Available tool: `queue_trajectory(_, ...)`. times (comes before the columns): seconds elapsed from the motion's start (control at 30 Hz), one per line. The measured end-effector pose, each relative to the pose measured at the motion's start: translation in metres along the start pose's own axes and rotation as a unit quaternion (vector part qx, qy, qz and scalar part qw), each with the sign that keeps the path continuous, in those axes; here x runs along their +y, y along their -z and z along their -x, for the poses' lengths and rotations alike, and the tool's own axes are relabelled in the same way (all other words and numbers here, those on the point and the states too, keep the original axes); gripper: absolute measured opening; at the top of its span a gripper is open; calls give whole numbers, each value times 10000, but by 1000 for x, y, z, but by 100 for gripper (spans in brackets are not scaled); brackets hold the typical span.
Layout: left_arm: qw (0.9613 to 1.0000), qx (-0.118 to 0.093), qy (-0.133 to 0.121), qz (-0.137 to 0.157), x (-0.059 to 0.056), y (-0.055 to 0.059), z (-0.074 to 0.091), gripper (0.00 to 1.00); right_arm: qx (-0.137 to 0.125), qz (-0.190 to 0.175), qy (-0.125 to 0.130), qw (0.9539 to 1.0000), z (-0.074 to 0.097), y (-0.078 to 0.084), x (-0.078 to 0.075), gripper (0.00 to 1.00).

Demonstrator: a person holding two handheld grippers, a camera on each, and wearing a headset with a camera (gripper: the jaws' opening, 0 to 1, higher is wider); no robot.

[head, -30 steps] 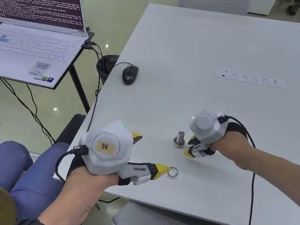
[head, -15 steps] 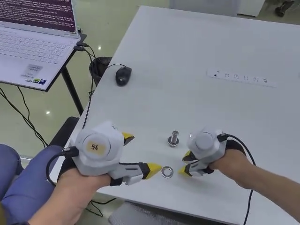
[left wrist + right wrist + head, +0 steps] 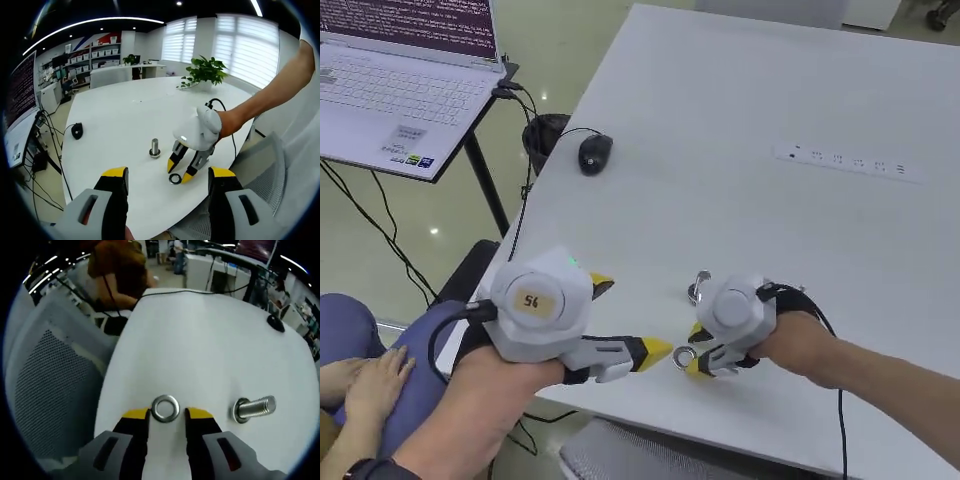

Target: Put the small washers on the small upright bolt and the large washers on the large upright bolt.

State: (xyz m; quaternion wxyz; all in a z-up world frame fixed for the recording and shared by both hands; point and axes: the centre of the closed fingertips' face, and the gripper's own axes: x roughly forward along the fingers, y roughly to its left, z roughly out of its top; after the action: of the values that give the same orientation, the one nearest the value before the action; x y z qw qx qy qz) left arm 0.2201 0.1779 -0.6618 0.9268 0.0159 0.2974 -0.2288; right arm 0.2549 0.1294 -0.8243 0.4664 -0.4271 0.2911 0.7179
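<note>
I read the bolt [image 3: 252, 409] bare. Beside it the washer [image 3: 165, 408] lies flat between my right gripper's [image 3: 167, 414] part-open jaws, ungripped; left gripper [image 3: 168, 172] wide, empty

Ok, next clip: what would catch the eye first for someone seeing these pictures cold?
The right gripper stands out first: near the front edge of the white table, its yellow-tipped fingers sit on either side of a flat metal washer, not yet closed on it. Close by stands an upright bolt. The left gripper is held wide open, facing them.
</note>
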Motion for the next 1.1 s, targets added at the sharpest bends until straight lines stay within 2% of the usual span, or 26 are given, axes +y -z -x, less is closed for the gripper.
queue_trajectory(0.1,10000,8,1,1,0,1,0,64,193,569,-274,9978,0,0,6,30)
queue_trajectory(0.13,10000,9,2,0,0,1,0,64,210,620,-287,9974,0,0,6,30)
queue_trajectory(0.17,10000,15,5,-9,-1,1,0,64,275,822,-303,9958,0,1,6,30)
queue_trajectory(0.23,10000,12,9,-7,-2,1,-1,64,276,847,-341,9954,0,0,6,29)
queue_trajectory(0.4,10000,-3,11,-4,-3,-1,-2,64,204,764,-318,9964,-1,-2,5,25)
queue_trajectory(0.6,10000,-10,14,-23,-3,-3,-3,64,238,820,-338,9958,1,1,6,24)
queue_trajectory(0.73,10000,-3,12,-35,-2,-3,-3,64,235,715,-268,9968,2,2,5,23)
queue_trajectory(0.83,10000,1,12,-38,-2,-3,-3,64,81,550,-192,9983,4,-2,3,23)
queue_trajectory(1.1,10000,11,23,-34,-3,-3,-4,64,-110,245,-74,9996,9,-5,0,23)
